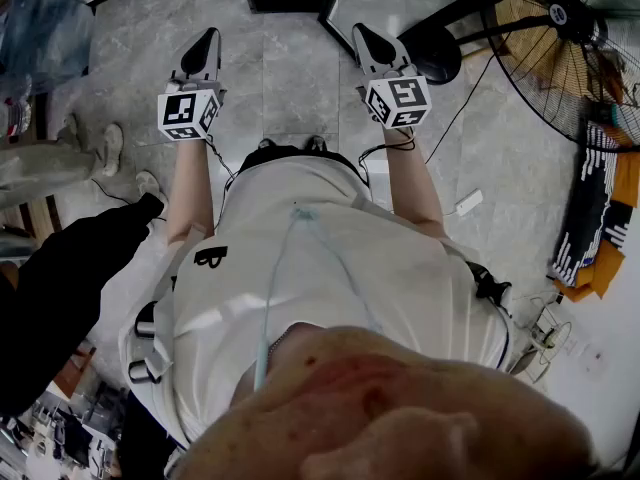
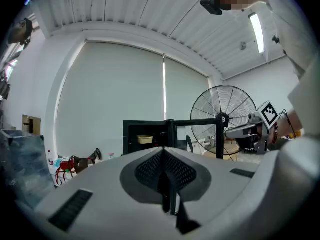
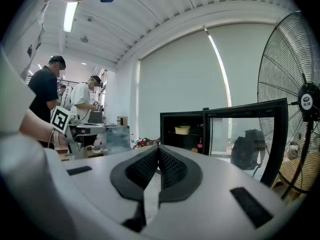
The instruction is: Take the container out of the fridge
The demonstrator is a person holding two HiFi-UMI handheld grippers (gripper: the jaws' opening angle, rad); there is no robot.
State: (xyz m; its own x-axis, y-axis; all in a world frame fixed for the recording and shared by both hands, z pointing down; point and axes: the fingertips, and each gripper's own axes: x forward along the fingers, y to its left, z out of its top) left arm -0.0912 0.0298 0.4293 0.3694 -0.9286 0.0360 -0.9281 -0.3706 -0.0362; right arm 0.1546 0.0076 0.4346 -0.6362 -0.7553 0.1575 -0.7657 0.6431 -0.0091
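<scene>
the left gripper [image 2: 163,154] and right gripper [image 3: 158,150] are shut tight, holding nothing (the yellow container [image 3: 182,130] sits inside the open fridge [image 3: 166,129]).

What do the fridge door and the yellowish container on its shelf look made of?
Fridge door: a glass pane in a black frame, glossy, with shapes of the room showing in it. Container: pale yellow with a dull finish, likely plastic, but too small to be sure.

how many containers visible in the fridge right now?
1: a shallow pale yellow container on a shelf near the top of the open black fridge. A dark bottle with a red label stands lower right of it. The interior is dark, so others may be hidden.
</scene>
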